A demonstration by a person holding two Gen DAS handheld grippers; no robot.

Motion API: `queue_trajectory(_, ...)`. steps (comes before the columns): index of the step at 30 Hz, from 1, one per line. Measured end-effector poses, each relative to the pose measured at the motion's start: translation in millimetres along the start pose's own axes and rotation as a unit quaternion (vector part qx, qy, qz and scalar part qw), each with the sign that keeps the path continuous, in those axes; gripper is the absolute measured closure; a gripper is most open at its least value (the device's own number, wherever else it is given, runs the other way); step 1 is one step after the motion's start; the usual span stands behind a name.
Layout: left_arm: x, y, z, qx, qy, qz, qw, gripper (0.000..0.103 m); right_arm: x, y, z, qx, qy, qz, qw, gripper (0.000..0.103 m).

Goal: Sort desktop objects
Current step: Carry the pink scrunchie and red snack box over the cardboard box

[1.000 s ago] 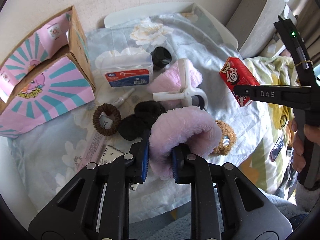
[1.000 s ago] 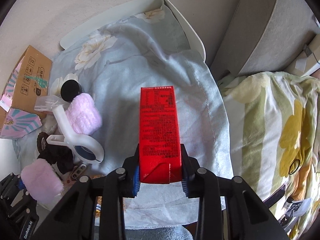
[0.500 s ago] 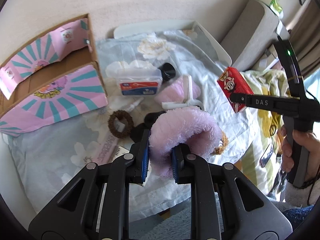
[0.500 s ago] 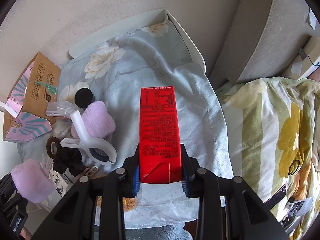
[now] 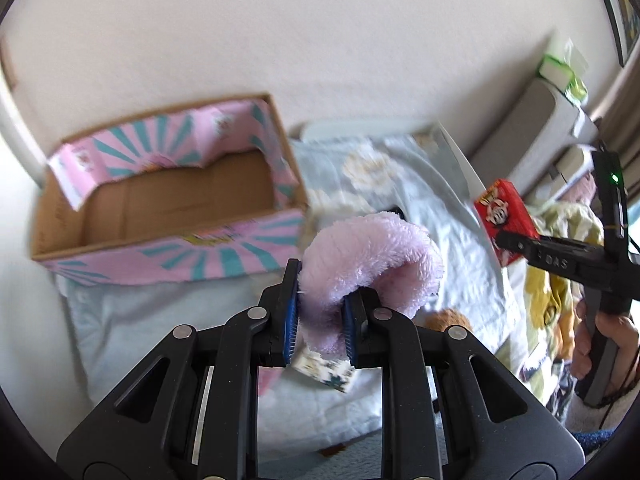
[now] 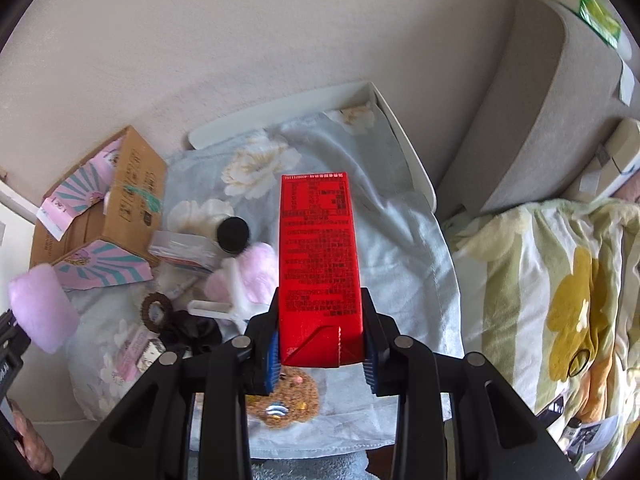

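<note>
The left tongs are clenched on a fluffy pink pad, which they hold in the air just beside the near wall of the open cardboard box, a pink-and-teal box whose brown inside shows bare. The right tongs grip a red carton by its lower end, upright above the floral cloth that covers the bench, well to the right of the box. On the cloth, between the box and the red carton, lie a second pink pad with a white plastic clip across it, a black round lid, a clear packet, a brown hair tie and a black scrunchie. Below the carton a brown furry item rests near the cloth's front edge.
</note>
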State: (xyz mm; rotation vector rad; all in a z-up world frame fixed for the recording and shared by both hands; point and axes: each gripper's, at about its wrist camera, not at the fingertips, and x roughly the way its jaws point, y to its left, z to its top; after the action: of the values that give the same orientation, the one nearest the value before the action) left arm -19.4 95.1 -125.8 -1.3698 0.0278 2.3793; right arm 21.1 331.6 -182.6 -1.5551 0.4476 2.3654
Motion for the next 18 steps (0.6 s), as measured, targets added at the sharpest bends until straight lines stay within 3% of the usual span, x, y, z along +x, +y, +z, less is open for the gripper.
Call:
queue_trajectory(11, -51.7, 71.1, 15.6, -0.055, -0.069, 0.062, 0.9942, 0.087, -36.1, 90.8, 30.8, -0.106, -0.054, 0.029, 0.993, 0.073)
queue_trajectory(18, -63.3, 120.1, 28.6, -0.088, -0.069, 0.098, 0.9889, 0.087, -37.7, 149.2, 44.9, -0.155, -0.059, 0.056, 0.985, 0.073)
